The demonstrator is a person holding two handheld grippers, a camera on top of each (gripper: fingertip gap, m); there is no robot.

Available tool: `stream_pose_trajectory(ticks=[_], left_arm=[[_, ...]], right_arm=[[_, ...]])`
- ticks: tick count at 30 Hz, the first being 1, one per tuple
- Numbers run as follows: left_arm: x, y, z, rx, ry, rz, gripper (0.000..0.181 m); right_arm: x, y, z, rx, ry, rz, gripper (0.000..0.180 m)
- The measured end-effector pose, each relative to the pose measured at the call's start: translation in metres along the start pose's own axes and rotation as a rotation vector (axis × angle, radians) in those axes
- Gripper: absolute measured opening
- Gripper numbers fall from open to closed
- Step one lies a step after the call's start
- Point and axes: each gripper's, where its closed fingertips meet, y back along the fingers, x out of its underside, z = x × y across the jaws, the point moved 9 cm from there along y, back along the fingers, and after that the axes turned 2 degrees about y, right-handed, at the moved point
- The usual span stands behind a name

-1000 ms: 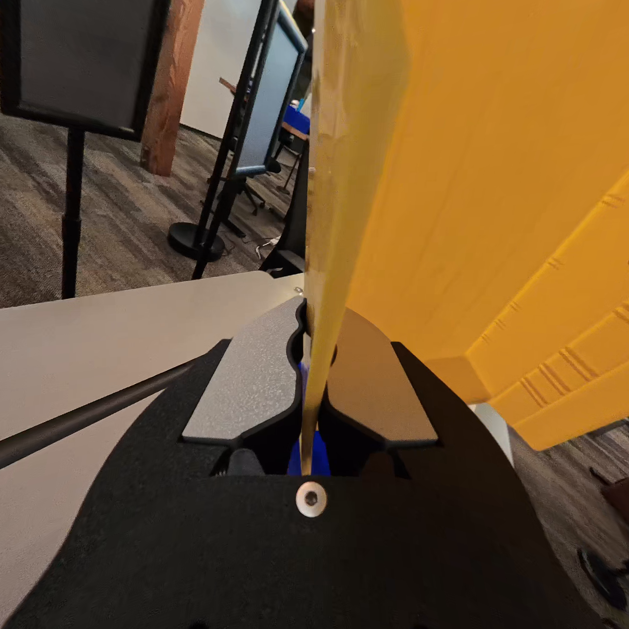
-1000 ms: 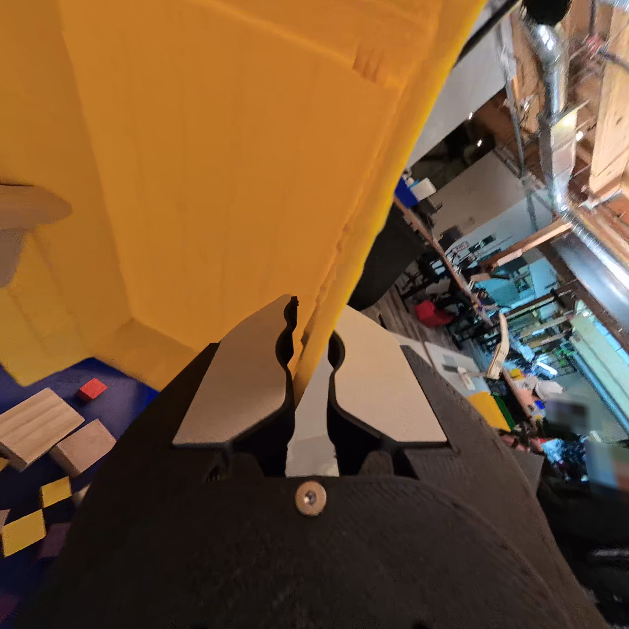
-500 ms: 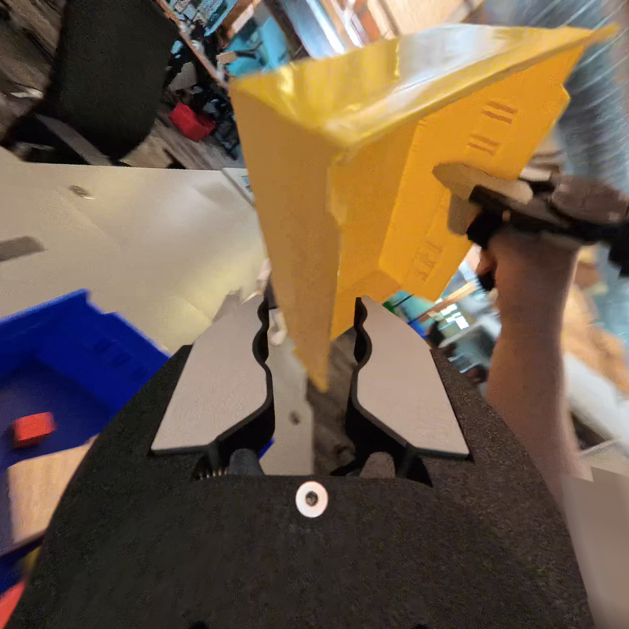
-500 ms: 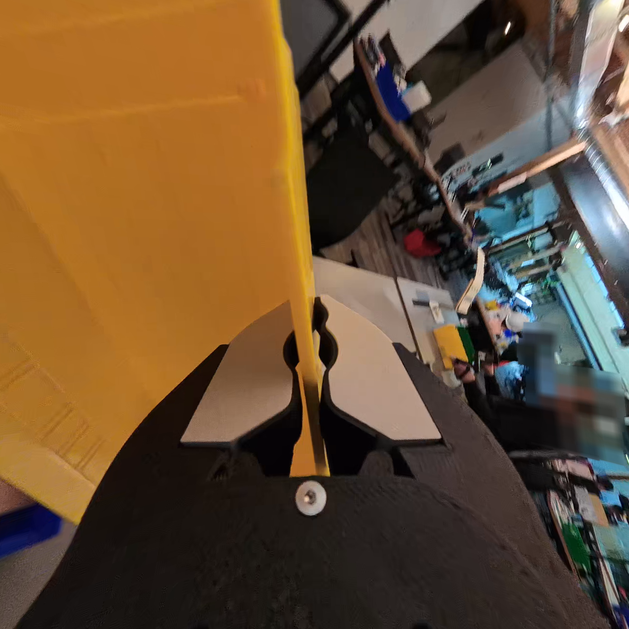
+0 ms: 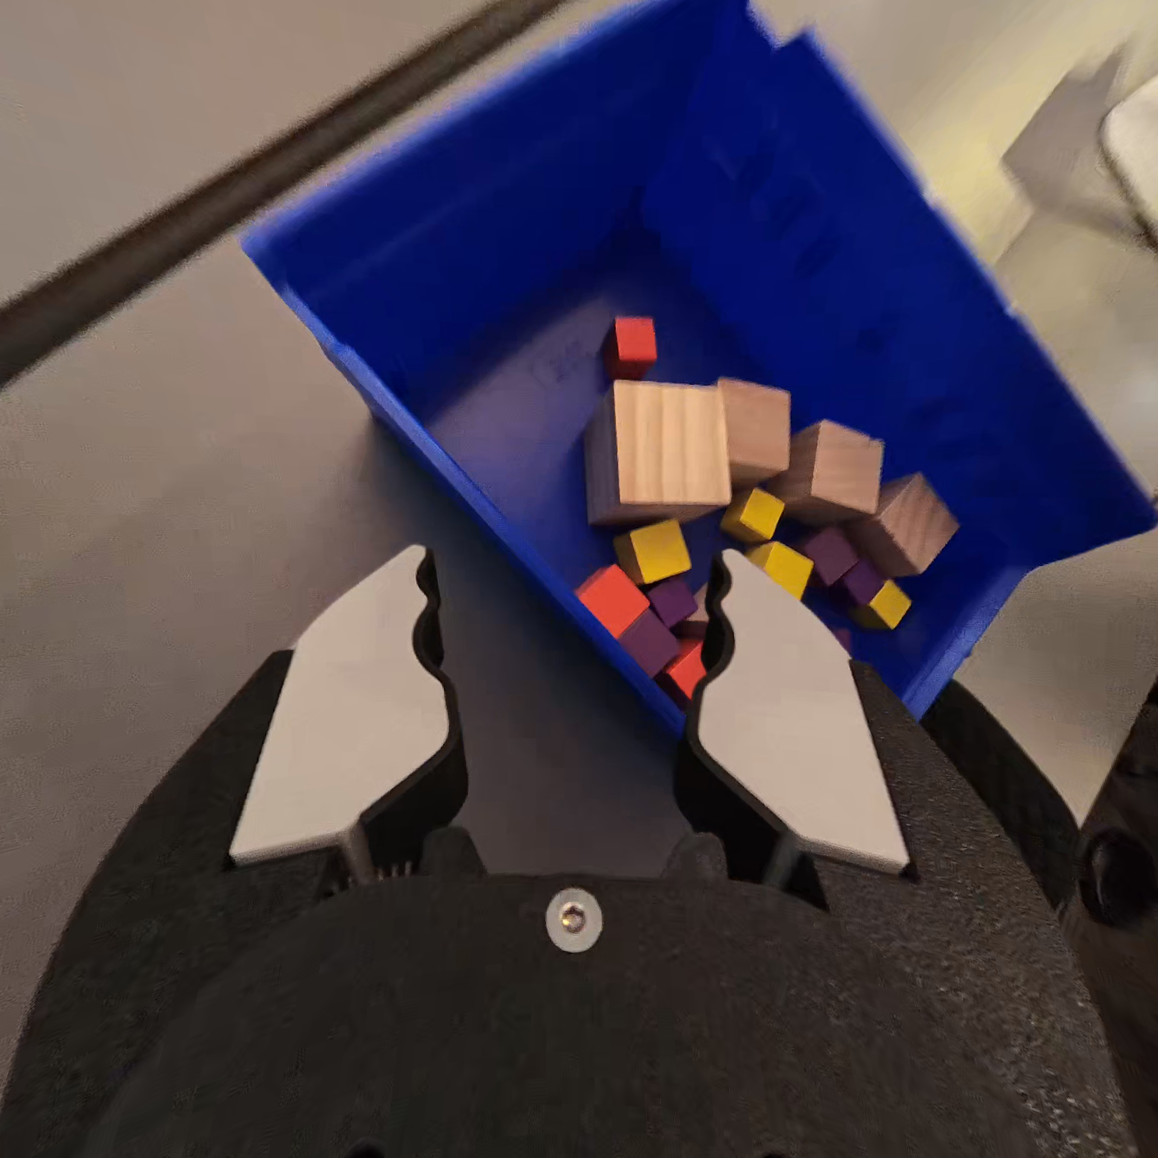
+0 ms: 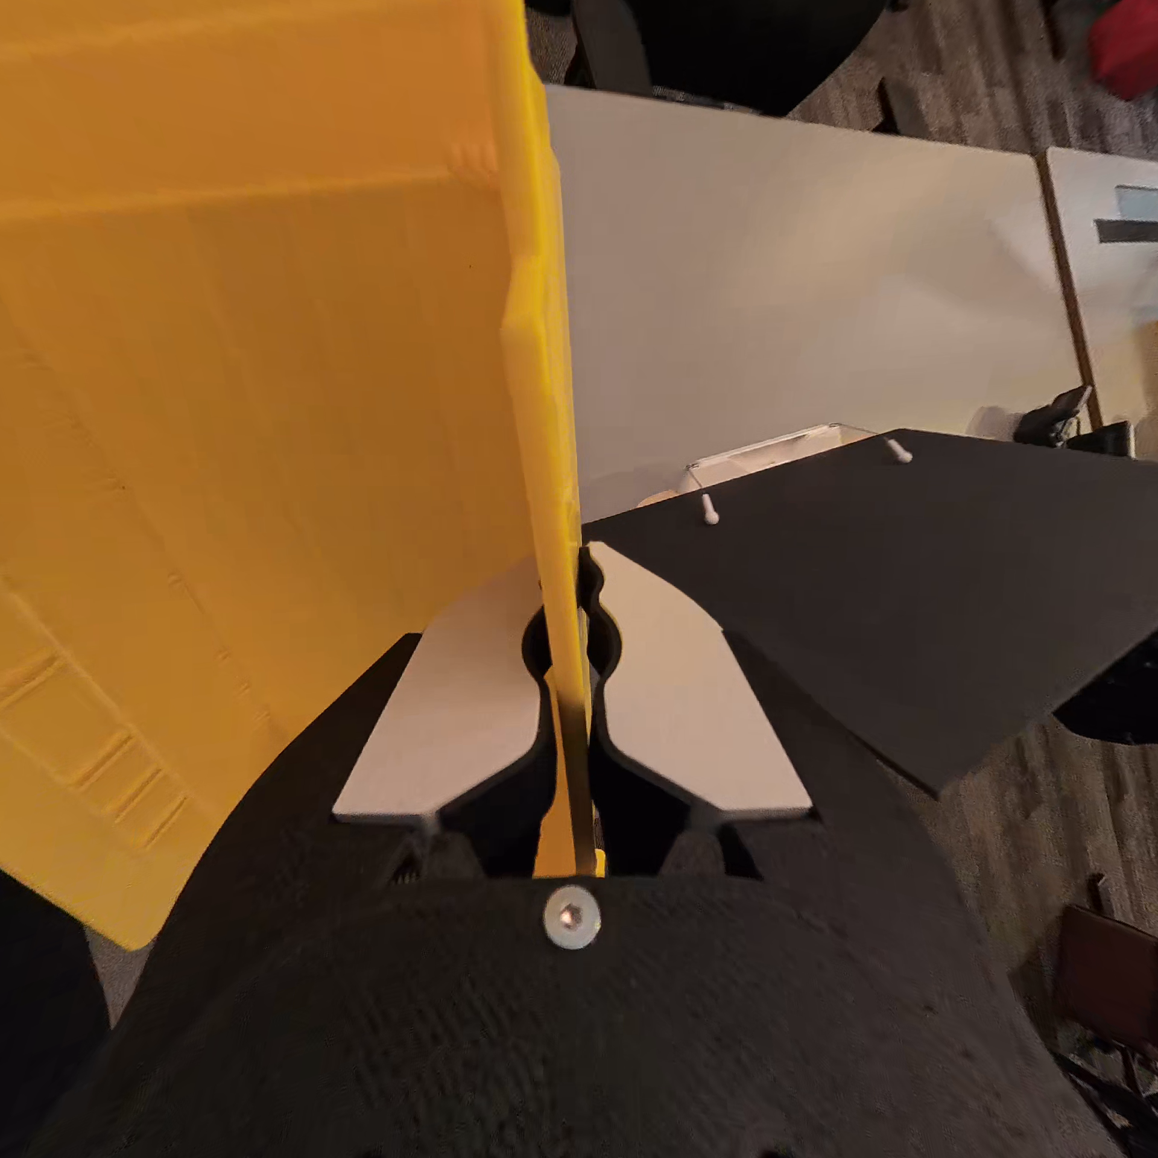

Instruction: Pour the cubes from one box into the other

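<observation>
Resting in blue box: wooden, red, yellow, purple cubes.

Pale grey tables stand edge to edge on a dark wood-grain floor, a black chair at the far edge and a black board over the near corner.

Left gripper: coarse black textured body, two pale grey flat fingers with wavy black inner edges, one silver hex screw centred below. Right gripper: same build, same grey fingers, same screw.
</observation>
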Motion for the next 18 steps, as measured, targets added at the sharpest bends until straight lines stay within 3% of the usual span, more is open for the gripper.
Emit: stream_pose_trajectory(ticks=[4,7,11,14,18], left_arm=[[0.006,-0.024,-0.003,-0.012,0.047,0.176,0.087],[0.008,-0.037,-0.007,0.020,0.065,0.281,0.070],[0.022,-0.055,0.007,-0.086,0.019,0.452,0.054],[0.030,-0.044,0.023,-0.006,0.101,0.422,0.035],[0.049,-0.018,0.053,-0.021,0.109,0.431,0.031]], right_arm=[[0.013,-0.020,0.004,-0.015,0.015,0.036,0.005],[0.022,-0.034,0.008,-0.024,0.026,0.062,0.006],[0.033,-0.051,0.013,-0.057,0.016,0.105,0.007],[0.041,-0.064,0.019,-0.107,0.000,0.145,0.007],[0.043,-0.085,0.043,-0.281,-0.069,0.188,0.007]])
